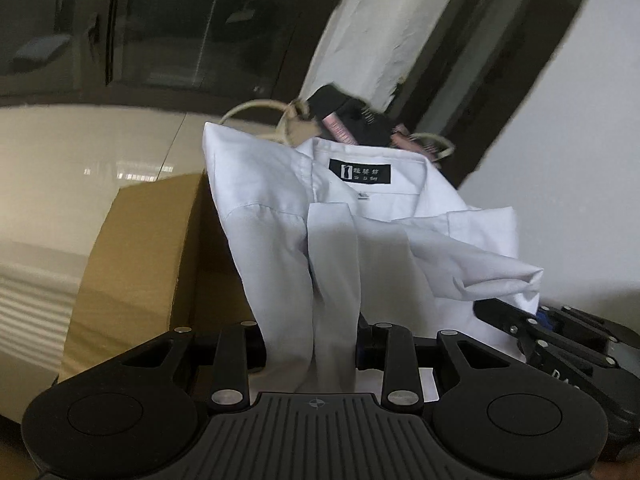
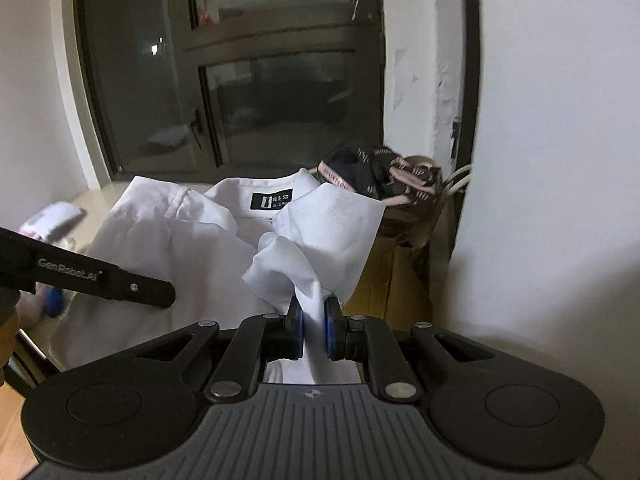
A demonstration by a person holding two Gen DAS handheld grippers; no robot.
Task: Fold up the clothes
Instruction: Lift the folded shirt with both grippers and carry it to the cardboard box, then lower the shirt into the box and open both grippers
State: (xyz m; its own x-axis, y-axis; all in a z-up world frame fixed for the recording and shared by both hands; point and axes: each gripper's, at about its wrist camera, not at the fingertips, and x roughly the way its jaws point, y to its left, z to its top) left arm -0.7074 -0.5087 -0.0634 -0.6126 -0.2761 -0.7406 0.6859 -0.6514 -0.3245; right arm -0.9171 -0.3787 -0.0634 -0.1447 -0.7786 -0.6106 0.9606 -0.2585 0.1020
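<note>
Lying rumpled, white shirt shows collar label.

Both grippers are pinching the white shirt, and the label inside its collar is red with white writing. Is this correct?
Not quite. The label inside the collar is black with white writing, not red; the left wrist view shows it clearly. The rest holds: the left gripper and the right gripper each pinch the white shirt.
</note>
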